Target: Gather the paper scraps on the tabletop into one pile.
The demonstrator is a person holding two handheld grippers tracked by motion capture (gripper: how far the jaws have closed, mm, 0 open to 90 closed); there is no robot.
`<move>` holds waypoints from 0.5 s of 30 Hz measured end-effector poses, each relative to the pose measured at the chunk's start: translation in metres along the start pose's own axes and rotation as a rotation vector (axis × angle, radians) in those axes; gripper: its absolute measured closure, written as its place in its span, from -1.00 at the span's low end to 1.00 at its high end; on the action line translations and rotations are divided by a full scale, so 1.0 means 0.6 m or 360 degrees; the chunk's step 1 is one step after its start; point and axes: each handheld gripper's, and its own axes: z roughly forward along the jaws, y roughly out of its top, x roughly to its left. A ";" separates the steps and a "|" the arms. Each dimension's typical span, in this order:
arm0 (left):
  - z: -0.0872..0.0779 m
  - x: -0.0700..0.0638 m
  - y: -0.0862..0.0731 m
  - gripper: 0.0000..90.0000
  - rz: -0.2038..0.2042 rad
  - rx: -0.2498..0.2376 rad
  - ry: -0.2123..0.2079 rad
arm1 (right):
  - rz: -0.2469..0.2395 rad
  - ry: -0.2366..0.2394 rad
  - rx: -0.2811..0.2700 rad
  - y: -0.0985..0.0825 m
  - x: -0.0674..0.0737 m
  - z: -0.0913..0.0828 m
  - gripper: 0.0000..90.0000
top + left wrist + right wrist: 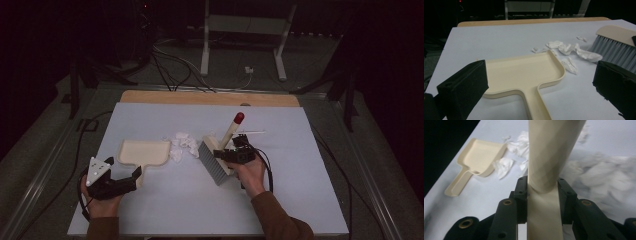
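In the high view, the right gripper (pixel 235 154) is clamping the hand brush (pixel 216 159) beside the paper scraps (pixel 183 144), while the left gripper (pixel 134 176) is sitting at the dustpan's (pixel 144 153) handle. In the left gripper view, its jaws are standing apart around that handle, not gripping, so sweeping could shove the pan away. The right gripper view is showing the clamped brush handle (pixel 546 180) closely.

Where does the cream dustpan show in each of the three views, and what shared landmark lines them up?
High view: dustpan left of centre, handle toward the left gripper.
Left gripper view: centre, handle running to the bottom edge.
Right gripper view: upper left, handle pointing down-left.
Shared landmark: the crumpled white paper scraps beside its open edge.
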 end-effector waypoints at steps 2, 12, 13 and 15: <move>0.000 0.000 0.000 -0.99 0.0000 0.0000 0.0000 | 0.0002 -0.0016 -0.0004 0.001 -0.003 -0.007 0.50; 0.000 0.001 0.000 -0.99 -0.0005 0.0000 0.0004 | -0.0091 -0.0016 -0.0109 0.011 0.015 -0.058 0.50; 0.000 0.001 0.000 -0.99 -0.0006 -0.0001 0.0005 | -0.0091 -0.0022 -0.0116 0.013 0.018 -0.060 0.50; -0.001 0.002 0.000 -0.99 -0.0009 -0.0002 0.0004 | -0.0099 -0.0027 -0.0150 0.018 0.024 -0.064 0.50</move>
